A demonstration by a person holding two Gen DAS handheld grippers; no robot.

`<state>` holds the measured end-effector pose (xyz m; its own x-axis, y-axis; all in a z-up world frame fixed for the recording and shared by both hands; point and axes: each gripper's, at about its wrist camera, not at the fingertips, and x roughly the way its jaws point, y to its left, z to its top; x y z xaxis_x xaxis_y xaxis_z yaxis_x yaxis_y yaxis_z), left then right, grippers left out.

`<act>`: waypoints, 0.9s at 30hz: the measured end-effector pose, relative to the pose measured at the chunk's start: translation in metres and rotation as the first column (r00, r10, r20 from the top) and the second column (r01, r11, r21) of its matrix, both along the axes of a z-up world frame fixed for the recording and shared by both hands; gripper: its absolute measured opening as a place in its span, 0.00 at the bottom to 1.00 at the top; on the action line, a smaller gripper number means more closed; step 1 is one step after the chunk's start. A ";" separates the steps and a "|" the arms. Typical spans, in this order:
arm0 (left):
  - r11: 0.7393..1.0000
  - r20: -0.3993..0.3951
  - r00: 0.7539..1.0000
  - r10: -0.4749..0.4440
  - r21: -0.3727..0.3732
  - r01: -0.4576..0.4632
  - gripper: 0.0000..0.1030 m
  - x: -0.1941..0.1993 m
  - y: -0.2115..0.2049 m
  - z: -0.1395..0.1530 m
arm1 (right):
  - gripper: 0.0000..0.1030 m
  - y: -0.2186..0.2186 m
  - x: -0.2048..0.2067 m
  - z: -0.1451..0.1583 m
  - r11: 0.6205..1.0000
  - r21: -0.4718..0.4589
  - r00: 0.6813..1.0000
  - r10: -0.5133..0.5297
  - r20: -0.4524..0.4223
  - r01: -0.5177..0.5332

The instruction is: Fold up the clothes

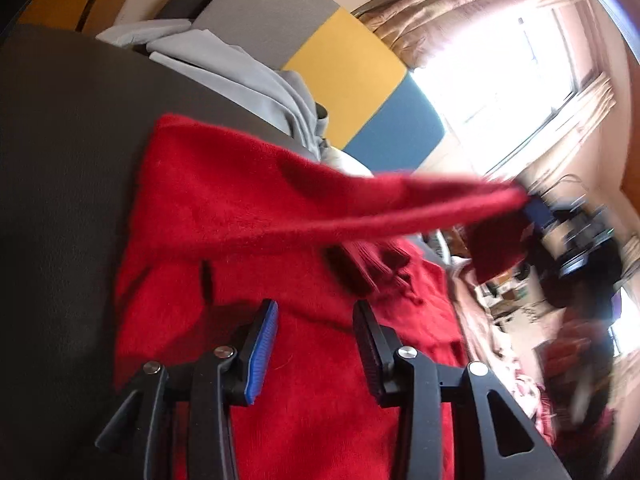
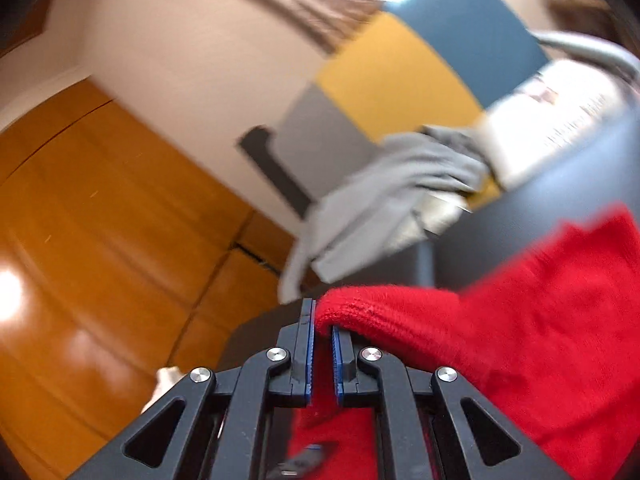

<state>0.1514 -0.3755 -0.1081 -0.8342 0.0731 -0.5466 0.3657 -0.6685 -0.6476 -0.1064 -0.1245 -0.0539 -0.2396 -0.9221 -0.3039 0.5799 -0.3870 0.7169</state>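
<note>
— So, where is the sweater?

— The red sweater (image 1: 248, 216) lies on the dark table (image 1: 60, 200), just beside a grey garment (image 1: 248, 76). My left claw (image 1: 316, 332) hangs over it, its 2 fingers spread and grasping nothing.

— And your right?

— My right claw (image 2: 323, 332) is clenched on the sweater's sleeve, lifting it off the table.

I see a plain bright red fuzzy sweater (image 1: 248, 200), a pale grey folded garment (image 1: 224, 64), and a grey-yellow-blue blocked panel (image 1: 340, 60).
</note>
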 end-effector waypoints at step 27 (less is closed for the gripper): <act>0.984 0.134 0.987 0.092 -0.163 -0.069 0.40 0.032 -0.006 0.001 | 0.53 0.035 0.015 -0.085 0.957 0.290 0.998 -0.016 -0.062 0.033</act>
